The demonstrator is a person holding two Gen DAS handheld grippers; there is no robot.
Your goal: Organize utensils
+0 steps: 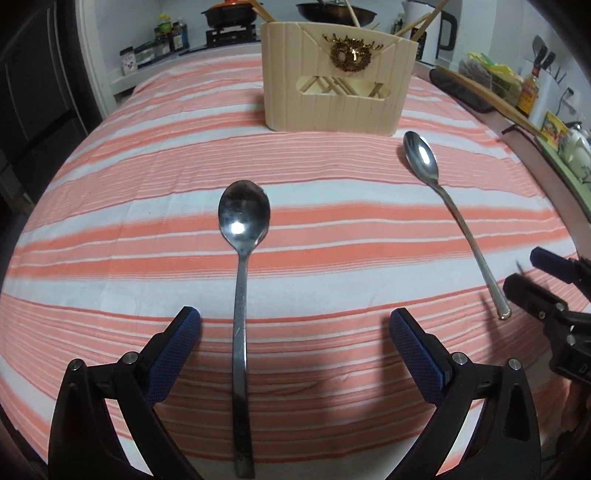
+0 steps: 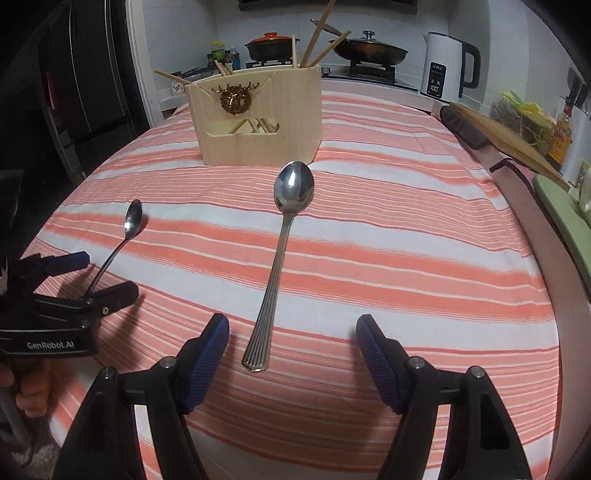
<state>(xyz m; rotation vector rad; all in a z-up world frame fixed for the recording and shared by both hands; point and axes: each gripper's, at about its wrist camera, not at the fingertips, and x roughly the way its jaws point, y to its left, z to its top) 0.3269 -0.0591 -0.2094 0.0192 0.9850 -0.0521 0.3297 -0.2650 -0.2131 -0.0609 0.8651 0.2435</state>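
Kettle (image 2: 445,70) display legible only from right wrist.

Left gripper (image 1: 294,325) spread wide over a spoon on a striped cloth

The plain spoon (image 1: 242,280) lies between the blue pads (image 1: 173,354), bowl pointing at the cream utensil holder (image 1: 338,75) stuffed with chopsticks (image 1: 424,22). A second spoon (image 1: 443,206) lies to the right, its handle end near the right gripper (image 1: 532,273).
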